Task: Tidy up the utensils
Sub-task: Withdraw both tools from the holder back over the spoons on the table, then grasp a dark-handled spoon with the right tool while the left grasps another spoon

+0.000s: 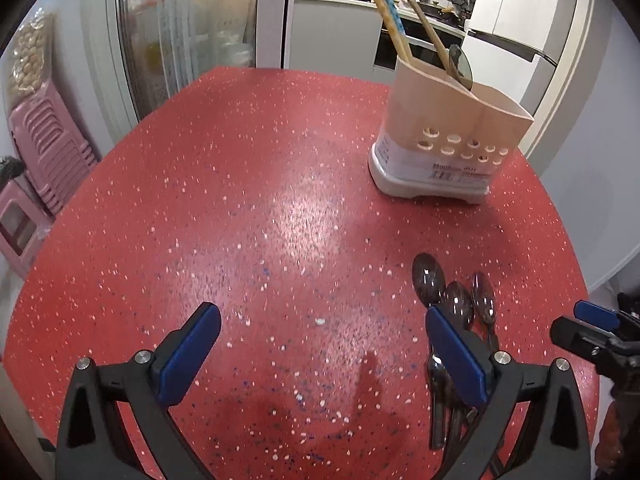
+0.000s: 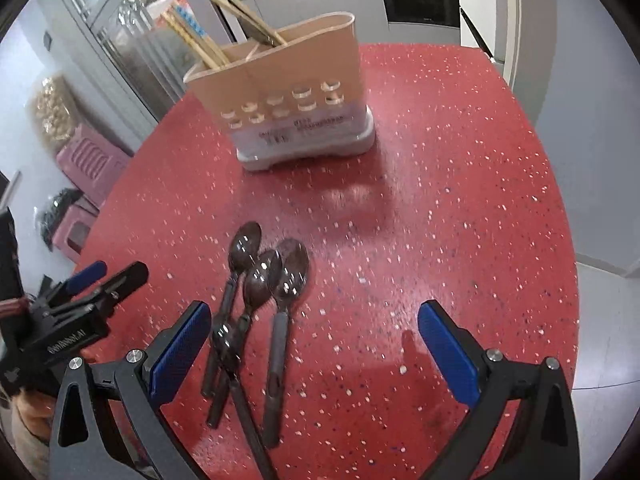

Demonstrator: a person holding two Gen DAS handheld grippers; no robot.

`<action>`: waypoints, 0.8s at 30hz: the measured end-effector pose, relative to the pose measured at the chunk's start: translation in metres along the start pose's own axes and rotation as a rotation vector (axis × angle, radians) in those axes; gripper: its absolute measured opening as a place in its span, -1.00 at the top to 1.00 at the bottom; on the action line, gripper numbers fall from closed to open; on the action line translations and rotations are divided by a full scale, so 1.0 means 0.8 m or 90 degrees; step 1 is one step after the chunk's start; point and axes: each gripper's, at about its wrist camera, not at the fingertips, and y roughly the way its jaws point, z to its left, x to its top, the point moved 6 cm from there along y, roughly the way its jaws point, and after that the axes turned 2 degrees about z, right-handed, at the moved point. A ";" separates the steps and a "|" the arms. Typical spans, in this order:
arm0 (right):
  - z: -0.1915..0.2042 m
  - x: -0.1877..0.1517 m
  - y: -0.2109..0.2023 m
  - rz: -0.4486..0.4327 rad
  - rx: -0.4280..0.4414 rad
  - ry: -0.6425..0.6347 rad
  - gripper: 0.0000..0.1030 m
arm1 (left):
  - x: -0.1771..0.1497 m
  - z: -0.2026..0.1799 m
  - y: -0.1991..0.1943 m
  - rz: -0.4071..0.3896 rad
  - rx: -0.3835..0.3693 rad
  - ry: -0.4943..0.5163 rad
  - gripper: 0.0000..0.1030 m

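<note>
Several dark metal spoons [image 2: 264, 300] lie in a loose pile on the red speckled table [image 2: 440, 200], bowls pointing away. They also show in the left wrist view [image 1: 452, 304], partly behind my left gripper's right finger. A beige utensil holder [image 2: 288, 108] with a white base stands farther back, with chopsticks [image 2: 200, 40] and a spoon in it; it shows too in the left wrist view [image 1: 452, 132]. My left gripper [image 1: 320, 320] is open and empty, left of the spoons. My right gripper [image 2: 314, 320] is open and empty, just above the spoon handles.
Pink plastic stools [image 1: 48, 152] stand stacked off the table's left edge. A glass cabinet [image 1: 180, 32] and a kitchen counter [image 1: 340, 0] lie beyond the far edge. The table's right edge [image 2: 568, 220] curves close by.
</note>
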 end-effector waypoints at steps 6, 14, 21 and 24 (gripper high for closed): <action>0.005 -0.018 0.009 0.028 -0.022 -0.023 -1.00 | -0.020 0.011 0.002 0.016 -0.001 -0.014 -1.00; 0.006 -0.036 0.034 0.074 -0.043 -0.020 -0.80 | -0.038 0.010 0.008 0.039 -0.006 0.008 -1.00; 0.015 -0.032 0.050 0.084 -0.059 -0.028 -0.45 | -0.039 0.013 0.009 0.048 -0.013 0.007 -1.00; 0.023 -0.026 0.055 0.076 -0.075 -0.050 -0.36 | -0.036 0.012 0.009 0.048 -0.017 0.011 -1.00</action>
